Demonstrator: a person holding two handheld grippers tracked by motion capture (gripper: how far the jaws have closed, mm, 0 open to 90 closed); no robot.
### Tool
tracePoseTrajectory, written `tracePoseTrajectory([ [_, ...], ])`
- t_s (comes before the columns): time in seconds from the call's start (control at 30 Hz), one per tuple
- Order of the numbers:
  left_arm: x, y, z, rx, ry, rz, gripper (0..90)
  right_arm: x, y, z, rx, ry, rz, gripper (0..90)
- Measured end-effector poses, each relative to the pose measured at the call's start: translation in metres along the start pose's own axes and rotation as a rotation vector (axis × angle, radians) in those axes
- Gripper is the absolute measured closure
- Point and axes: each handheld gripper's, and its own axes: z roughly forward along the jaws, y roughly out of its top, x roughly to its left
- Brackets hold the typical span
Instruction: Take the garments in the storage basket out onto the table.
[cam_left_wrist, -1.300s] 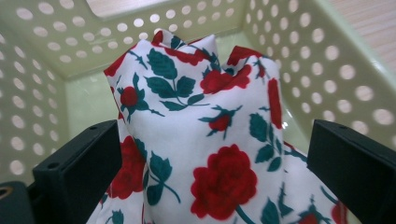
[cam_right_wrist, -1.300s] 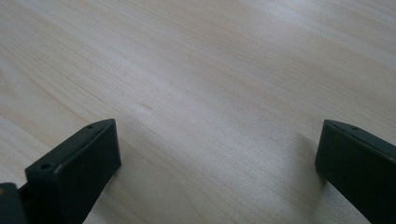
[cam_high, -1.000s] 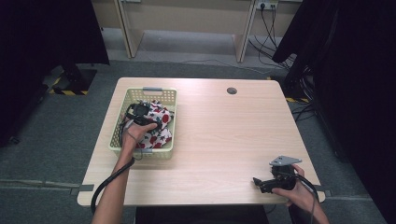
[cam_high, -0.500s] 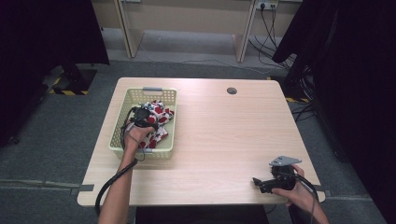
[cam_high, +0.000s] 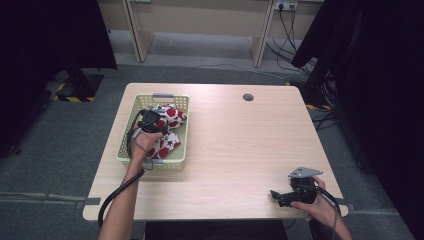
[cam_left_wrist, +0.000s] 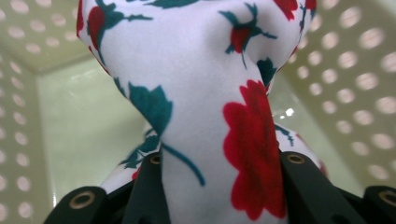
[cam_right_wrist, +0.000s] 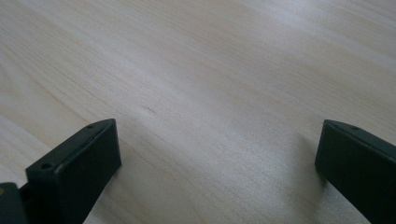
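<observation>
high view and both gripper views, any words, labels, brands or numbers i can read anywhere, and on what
None: no readable text in any view.
Floral cloth: red flowers and green leaves, no lettering.
Basket: plain perforated walls, no label.
Table: bare wood.
Striped floor tape: yellow and black bars, no words.
</observation>
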Motion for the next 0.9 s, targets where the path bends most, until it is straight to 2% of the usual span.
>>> tracePoseTrajectory([
  [0.33,-0.005,0.022,-0.039,-0.050,-0.022,0.037,69.2,0.000,0.000,0.000,-0.003,-0.001,0.001,0.3],
  [0.83,-0.020,0.037,-0.070,-0.088,-0.081,0.062,69.1,0.001,0.000,0.001,-0.005,-0.002,0.003,0.3],
  [0.9,-0.023,0.039,-0.073,-0.092,-0.099,0.061,69.1,0.001,0.000,0.001,-0.008,-0.002,0.003,0.3],
])
